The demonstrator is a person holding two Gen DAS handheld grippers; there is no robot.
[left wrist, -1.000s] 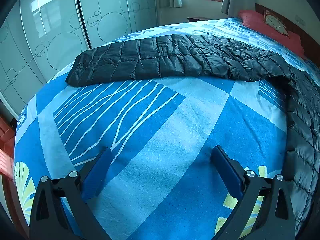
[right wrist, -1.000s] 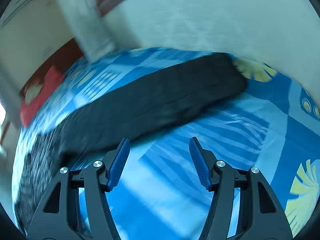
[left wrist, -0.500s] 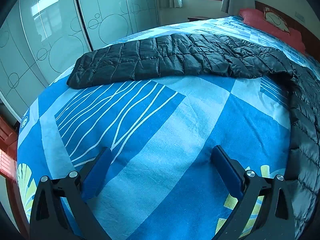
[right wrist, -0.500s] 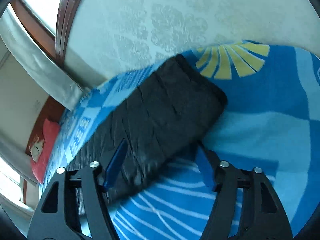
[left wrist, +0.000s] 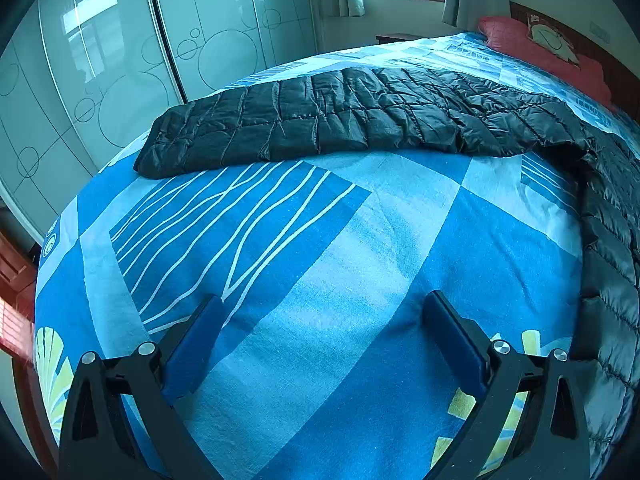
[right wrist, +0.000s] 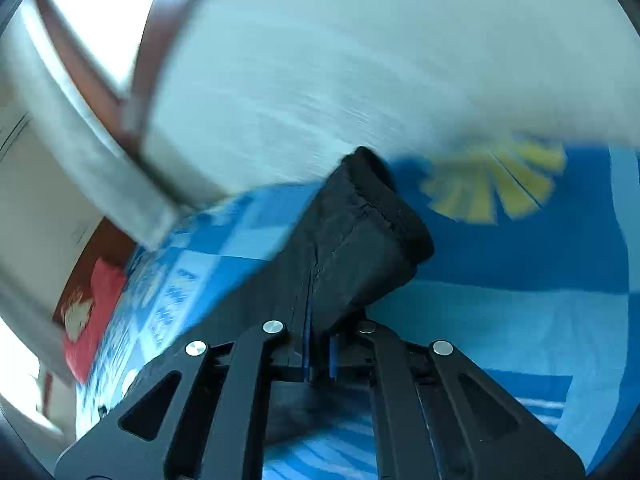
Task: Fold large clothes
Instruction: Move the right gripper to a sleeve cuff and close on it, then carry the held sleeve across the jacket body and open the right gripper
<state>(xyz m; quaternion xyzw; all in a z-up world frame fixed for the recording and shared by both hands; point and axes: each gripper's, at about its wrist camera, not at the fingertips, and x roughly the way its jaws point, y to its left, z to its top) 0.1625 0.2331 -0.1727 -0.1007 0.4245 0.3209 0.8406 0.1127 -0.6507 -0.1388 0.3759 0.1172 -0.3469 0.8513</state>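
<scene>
On the blue bedspread (left wrist: 320,280) lies the black jacket (left wrist: 360,120); right gripper (right wrist: 319,354), jaws just closed, pinches its sleeve cuff (right wrist: 384,208); left gripper (left wrist: 320,340) gapes empty; grasp step; next, carry sleeve across body.

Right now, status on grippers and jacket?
Right gripper just closed, shut on jacket sleeve end. Left gripper open over bed. Nothing in the way.

Two wrist views, shared bed (left wrist: 320,280)
</scene>
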